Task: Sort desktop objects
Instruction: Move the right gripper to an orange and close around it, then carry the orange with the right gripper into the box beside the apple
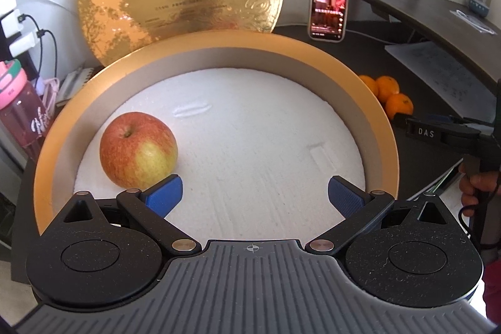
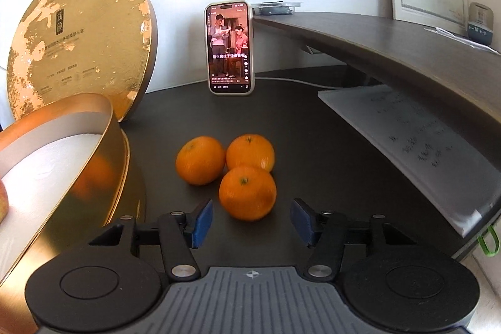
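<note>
Now my right gripper (image 2: 251, 219) has its pads apart, straddling the nearest orange (image 2: 247, 193) at twelve o'clock, not yet pinching. I judge the grasp is next: close, lift, carry to the gold box (image 2: 116, 146) at nine. My left gripper (image 1: 255, 196) gapes empty; "DAS" shows at three.

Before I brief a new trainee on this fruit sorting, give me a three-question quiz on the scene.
1. True or false: the apple lies inside the round gold box.
2. How many oranges sit on the dark desk?
3. The right gripper is: A) shut on the nearest orange; B) open, pads clear of it; C) holding the phone.

Key: 1 true; 2 three; 3 B.
</note>
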`<state>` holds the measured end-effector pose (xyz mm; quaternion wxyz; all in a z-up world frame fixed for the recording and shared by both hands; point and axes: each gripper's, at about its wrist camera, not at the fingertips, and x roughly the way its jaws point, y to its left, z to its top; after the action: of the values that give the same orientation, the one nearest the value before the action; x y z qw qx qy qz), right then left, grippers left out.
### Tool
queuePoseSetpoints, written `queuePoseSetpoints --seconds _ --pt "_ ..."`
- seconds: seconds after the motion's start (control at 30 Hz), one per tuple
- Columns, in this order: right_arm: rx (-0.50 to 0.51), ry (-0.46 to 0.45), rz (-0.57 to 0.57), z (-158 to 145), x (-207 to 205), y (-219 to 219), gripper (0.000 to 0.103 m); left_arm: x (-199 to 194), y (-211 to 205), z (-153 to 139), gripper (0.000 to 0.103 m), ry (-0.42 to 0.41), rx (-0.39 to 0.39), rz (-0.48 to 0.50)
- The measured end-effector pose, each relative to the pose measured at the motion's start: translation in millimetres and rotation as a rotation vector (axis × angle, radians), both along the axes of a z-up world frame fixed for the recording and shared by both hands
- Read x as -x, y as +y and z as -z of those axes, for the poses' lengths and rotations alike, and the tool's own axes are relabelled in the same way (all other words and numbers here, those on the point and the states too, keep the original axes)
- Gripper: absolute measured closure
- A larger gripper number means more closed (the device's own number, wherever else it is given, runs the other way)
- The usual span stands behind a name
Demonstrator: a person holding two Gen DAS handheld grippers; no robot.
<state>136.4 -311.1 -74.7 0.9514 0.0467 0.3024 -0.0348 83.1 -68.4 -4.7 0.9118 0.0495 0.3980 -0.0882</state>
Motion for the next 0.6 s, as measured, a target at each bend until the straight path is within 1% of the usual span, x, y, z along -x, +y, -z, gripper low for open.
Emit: queuePoseSetpoints --seconds 0.17,0.37,0.4,0.43,0.6 --pt "0.002 0.012 0.008 4.5 -15.8 0.2 0.047 -2.1 1.3 1.9 0.001 0.005 -0.003 -0.008" --pt "0.011 0.017 0.010 7.9 -24.3 4.7 0.047 -3.3 4.3 5.4 0.001 0.016 -0.006 -0.012" --pt "0.015 0.020 0.010 8.4 -25.8 5.3 0.049 -3.3 5.0 5.7 0.001 0.017 -0.005 -0.013" --pt "0.020 0.022 0.011 8.8 -26.8 5.9 0.056 -3.2 5.7 5.9 0.001 0.018 -0.004 -0.015" --pt "0.052 0.037 0.020 7.5 -26.0 11.9 0.058 -1.7 9.9 6.2 0.001 0.022 0.002 -0.023"
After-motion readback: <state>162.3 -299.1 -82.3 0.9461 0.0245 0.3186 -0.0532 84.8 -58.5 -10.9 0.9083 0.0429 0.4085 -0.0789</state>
